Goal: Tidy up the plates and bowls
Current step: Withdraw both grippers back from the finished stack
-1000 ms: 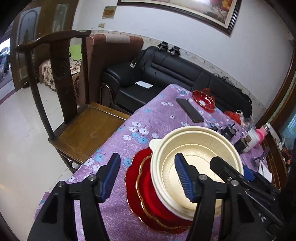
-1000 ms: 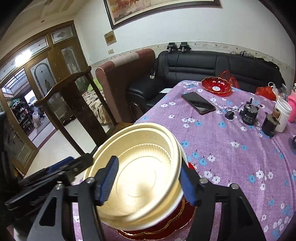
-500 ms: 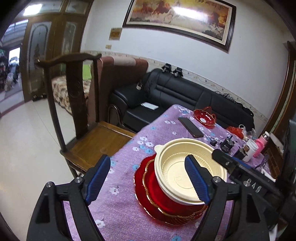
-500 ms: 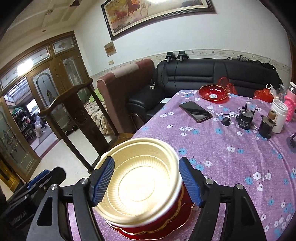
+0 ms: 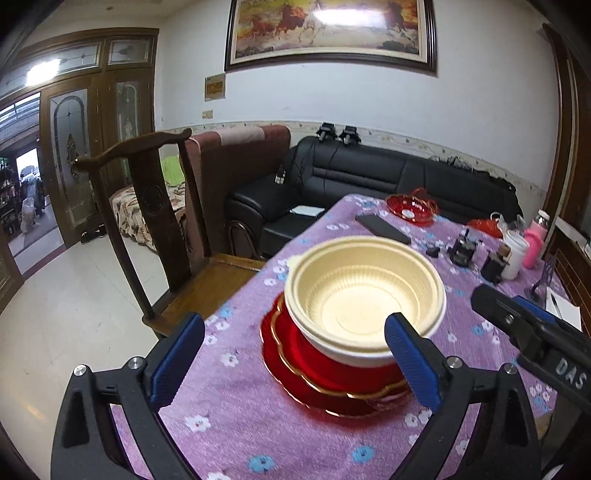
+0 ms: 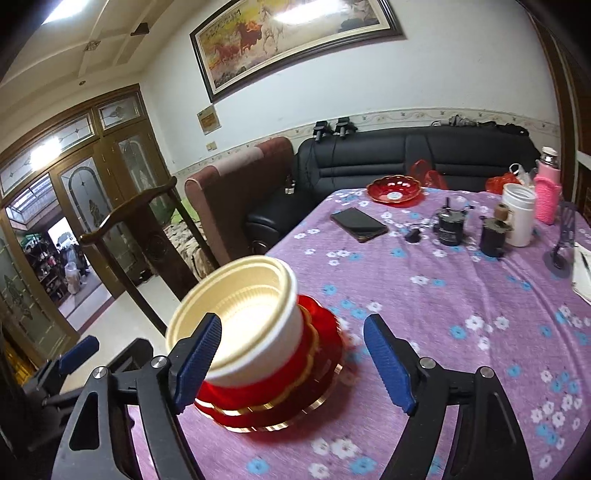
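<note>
Cream plastic bowls (image 5: 364, 302), nested, seated in a red dish (image 5: 332, 363) atop a gold-rimmed red plate (image 5: 295, 380); stack placed near the table corner on a purple floral tablecloth (image 5: 229, 417). Left gripper (image 5: 293, 360): blue-padded fingers (image 5: 177, 358) spread wide, nothing held, nothing touched, pads set short of the stack on either side. Right gripper (image 6: 293, 362): fingers (image 6: 388, 363) likewise spread wide and empty; left pad overlaps the bowls (image 6: 240, 317) in view, contact not determinable. Stack blurred in the right wrist view; count of nested bowls and of red pieces (image 6: 273, 398) beneath hard to make out. Second red dish (image 6: 394, 189) at the far table edge, well apart. Also on the cloth: black phone (image 6: 359, 224), white cup (image 6: 519, 214), pink bottle (image 6: 547, 192), small dark gadgets (image 6: 450, 227) not identifiable. Notebook (image 6: 583, 273) cut off at the right edge. Wooden chair (image 5: 155, 236) beside the table; black sofa (image 5: 369, 192) behind; framed horse painting (image 5: 330, 31) on the wall, top cropped.
</note>
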A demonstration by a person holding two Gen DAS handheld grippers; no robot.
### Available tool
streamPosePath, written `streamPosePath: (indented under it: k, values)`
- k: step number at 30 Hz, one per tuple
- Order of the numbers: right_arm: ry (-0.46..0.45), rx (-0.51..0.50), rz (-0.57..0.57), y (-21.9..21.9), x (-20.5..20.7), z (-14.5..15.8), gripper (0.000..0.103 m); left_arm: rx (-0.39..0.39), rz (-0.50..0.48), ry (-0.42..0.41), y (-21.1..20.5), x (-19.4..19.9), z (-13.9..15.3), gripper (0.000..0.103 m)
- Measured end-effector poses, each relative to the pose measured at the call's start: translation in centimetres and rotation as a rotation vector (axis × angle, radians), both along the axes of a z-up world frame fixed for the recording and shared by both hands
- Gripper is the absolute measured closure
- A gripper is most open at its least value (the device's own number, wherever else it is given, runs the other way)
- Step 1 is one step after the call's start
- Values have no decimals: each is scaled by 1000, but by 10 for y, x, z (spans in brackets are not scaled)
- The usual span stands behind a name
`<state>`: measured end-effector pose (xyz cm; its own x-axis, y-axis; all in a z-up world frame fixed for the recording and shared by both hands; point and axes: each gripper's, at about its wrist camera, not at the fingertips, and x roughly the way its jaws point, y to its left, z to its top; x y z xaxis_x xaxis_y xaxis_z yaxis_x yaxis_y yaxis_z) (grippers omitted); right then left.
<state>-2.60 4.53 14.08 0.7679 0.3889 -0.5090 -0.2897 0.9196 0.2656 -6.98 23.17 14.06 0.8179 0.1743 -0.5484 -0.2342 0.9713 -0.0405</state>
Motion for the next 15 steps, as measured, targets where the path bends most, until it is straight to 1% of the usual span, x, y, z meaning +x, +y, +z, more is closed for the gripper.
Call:
streamPosePath:
  k: [3,7,15]
  values:
    - [7,6,-12,-15,-8,-7,18,8,-6,17,-9,0,-2,5]
    - [25,13,-34,-35,-15,-19,18,41,-15,30,-23,-4,-4,5]
    - [61,-3,-64,-64,-24,-41,17,83,-47,45,-54,-5,-4,5]
